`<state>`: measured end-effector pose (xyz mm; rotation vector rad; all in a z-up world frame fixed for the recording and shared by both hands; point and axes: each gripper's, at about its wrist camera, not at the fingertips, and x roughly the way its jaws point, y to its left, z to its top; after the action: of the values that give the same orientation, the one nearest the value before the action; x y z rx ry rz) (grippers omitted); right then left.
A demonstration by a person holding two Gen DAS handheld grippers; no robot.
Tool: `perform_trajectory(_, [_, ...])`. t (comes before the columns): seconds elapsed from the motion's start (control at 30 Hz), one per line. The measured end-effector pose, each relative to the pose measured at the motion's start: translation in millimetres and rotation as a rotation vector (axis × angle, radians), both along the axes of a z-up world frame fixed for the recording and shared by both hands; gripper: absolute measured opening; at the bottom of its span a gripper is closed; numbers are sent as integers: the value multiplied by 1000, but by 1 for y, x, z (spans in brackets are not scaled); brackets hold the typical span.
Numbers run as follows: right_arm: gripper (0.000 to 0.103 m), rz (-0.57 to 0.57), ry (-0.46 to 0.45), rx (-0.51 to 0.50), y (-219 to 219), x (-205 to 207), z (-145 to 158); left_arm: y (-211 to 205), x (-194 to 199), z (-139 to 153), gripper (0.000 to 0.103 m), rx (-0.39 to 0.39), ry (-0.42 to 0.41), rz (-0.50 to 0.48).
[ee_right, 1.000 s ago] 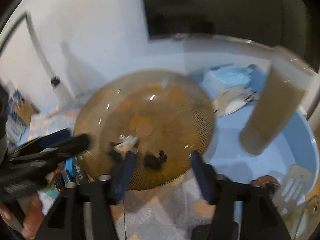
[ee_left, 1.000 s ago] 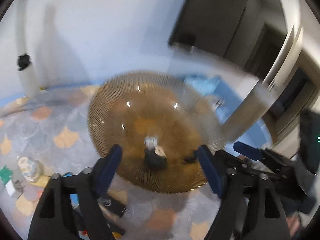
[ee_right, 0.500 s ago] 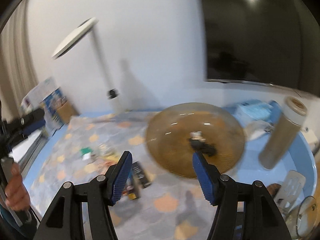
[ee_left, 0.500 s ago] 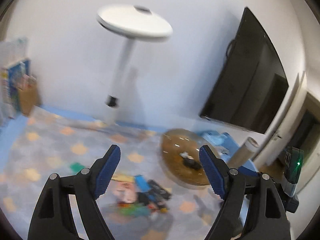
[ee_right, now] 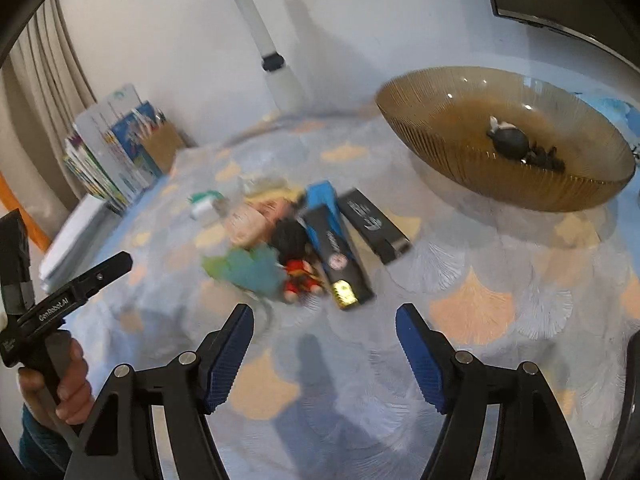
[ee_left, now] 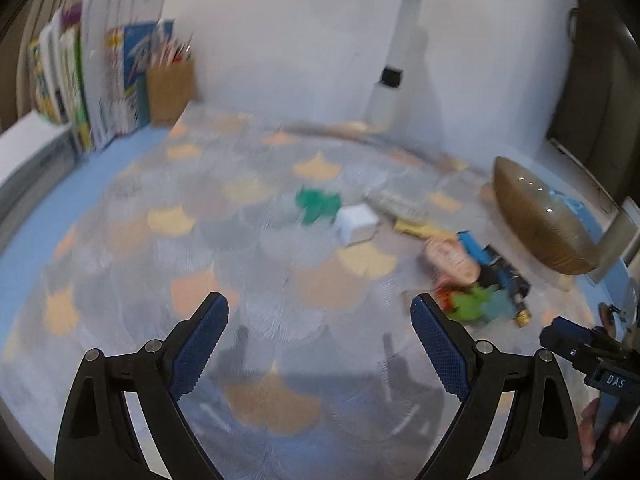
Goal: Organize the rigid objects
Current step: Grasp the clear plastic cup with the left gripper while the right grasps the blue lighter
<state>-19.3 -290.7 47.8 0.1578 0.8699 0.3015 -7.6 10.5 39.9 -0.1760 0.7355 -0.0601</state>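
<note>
A pile of small objects lies on the patterned tablecloth: two black boxes (ee_right: 372, 220), a blue box (ee_right: 322, 208), a red-dressed doll (ee_right: 296, 264) and a green-blue soft toy (ee_right: 244, 266). An amber ribbed glass bowl (ee_right: 472, 176) at the right holds a small black figure (ee_right: 508, 140). My left gripper (ee_left: 320, 312) hovers over bare cloth left of the pile (ee_left: 476, 276), jaws opening with nothing between them. My right gripper (ee_right: 324, 320) hangs just in front of the pile, jaws opening, also with nothing in them. A white cube (ee_left: 356, 224) and a green piece (ee_left: 318, 204) lie farther back.
Books and a brown pencil holder (ee_left: 170, 88) stand at the back left. A white lamp post (ee_left: 394, 60) rises by the wall. A grey cylinder (ee_left: 620, 236) stands right of the bowl. A hand (ee_right: 60, 380) holds the left gripper's handle.
Both grippers have swung away from the amber bowl toward the left and dipped down to the cloth. The pile of objects now lies ahead. Both pairs of jaws stand wider.
</note>
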Motion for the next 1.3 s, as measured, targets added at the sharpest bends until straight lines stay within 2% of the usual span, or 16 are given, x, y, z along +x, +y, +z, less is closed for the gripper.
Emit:
perform_trajectory(0.13, [72, -3, 9, -14, 1, 4, -5, -4, 4, -7, 92, 47, 5, 11])
perform_trajectory(0.3, [72, -17, 39, -34, 1, 10, -11, -19, 4, -10, 92, 112, 16, -27])
perform_trajectory(0.5, [72, -24, 35, -24, -2, 11, -9, -26, 0, -10, 92, 148, 12, -53])
perform_trajectory(0.57, [69, -4, 39, -13, -2, 11, -7, -31, -4, -7, 92, 128, 13, -91])
perform_trajectory(0.63, [62, 11, 47, -62, 1, 15, -4, -40, -10, -5, 92, 78, 22, -163])
perform_trajectory(0.7, [58, 29, 47, -96, 4, 19, 1, -56, -17, -4, 92, 44, 36, -258])
perform_trajectory(0.8, [55, 74, 60, -168, 10, 28, 4, -78, -20, -5, 92, 19, 60, -353])
perform_trajectory(0.9, [44, 119, 91, -246, 16, 39, -1, -98, -18, -7, 92, 14, 74, -403])
perform_trajectory(0.97, [42, 132, 112, -267, 18, 45, -7, -109, -16, -10, 89, 35, 87, -416])
perform_trajectory(1.13, [38, 145, 99, -263, 19, 53, -11, -122, -4, -18, 65, 50, 132, -414])
perform_trajectory(1.27, [35, 145, 85, -265, 20, 57, -11, -127, 2, -20, 62, 58, 149, -410])
perform_trajectory(1.3, [35, 147, 83, -268, 22, 57, -11, -128, 3, -20, 56, 55, 149, -410])
